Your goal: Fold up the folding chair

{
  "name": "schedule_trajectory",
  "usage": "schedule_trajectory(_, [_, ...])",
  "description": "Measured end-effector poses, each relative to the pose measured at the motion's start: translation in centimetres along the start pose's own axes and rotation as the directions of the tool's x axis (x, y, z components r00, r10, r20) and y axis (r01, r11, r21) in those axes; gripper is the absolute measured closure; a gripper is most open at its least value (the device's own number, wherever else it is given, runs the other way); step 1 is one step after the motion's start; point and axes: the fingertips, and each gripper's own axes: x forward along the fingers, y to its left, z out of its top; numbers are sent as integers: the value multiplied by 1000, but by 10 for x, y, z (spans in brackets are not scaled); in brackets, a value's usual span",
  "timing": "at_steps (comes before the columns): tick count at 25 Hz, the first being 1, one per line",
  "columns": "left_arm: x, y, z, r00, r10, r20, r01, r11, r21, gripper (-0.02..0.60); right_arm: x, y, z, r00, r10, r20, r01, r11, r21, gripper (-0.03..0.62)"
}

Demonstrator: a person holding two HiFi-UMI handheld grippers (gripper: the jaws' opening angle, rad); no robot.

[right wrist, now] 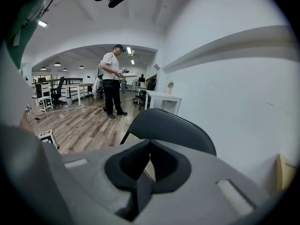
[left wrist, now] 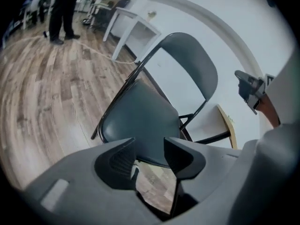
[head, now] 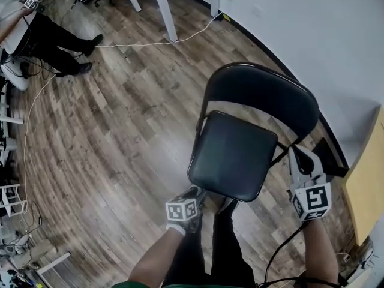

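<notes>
Two grippers flank the folding chair [head: 240, 149] in head view; it stands unfolded on the wood floor [head: 120, 131], near the wall [head: 312, 29]. The left gripper [head: 192, 194] is at the seat's near edge, the right gripper [head: 298, 156] by the right frame. Left gripper view: jaws apart, seat [left wrist: 140, 116] edge just beyond them, unpinched. Right gripper view: jaws together, empty, backrest [right wrist: 173, 128] ahead. Likely stiff, fairly heavy, with slick padding; best hold is the seat's front edge.

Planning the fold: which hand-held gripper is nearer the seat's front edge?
Left. Left hand-held gripper: at the front corner of the seat; right hand-held gripper: off its right side.
</notes>
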Motion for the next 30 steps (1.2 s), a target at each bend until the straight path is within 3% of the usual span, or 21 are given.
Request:
schedule_trajectory(3, [32, 18, -22, 999, -33, 2, 33, 990, -140, 363, 24, -6, -5, 1000, 11, 17, -10, 999, -52, 591])
schedule_trajectory(6, [50, 27, -46, 998, -64, -16, 59, 977, -206, 281, 40, -12, 3, 997, -14, 73, 28, 980, -196, 591])
schedule_trajectory(8, [61, 31, -53, 997, -82, -6, 77, 960, -270, 244, 44, -24, 14, 994, -35, 102, 59, 969, -241, 589])
schedule_trajectory(11, [80, 45, -58, 994, -86, 63, 104, 906, -410, 229, 55, -40, 24, 993, -38, 115, 69, 956, -285, 517])
schedule_trajectory(15, [101, 55, -65, 978, -100, 181, 186, 804, -565, 224, 71, -54, 38, 989, -29, 145, 71, 952, -297, 475])
schedule_trajectory(20, [118, 47, -69, 953, -173, 249, 290, 759, -583, 190, 108, -75, 49, 996, 63, 67, -41, 957, -289, 324])
schedule_trajectory(23, [127, 45, -62, 937, -199, 287, 337, 734, -590, 173, 128, -93, 61, 994, 110, 1, -102, 928, -359, 279])
schedule_trajectory(26, [140, 46, -67, 942, -210, 263, 328, 742, -585, 153, 146, -98, 66, 980, 180, -80, -197, 896, -398, 247])
schedule_trajectory(30, [155, 47, -68, 939, -216, 266, 335, 740, -583, 146, 171, -89, 48, 937, 280, -210, -346, 834, -430, 243])
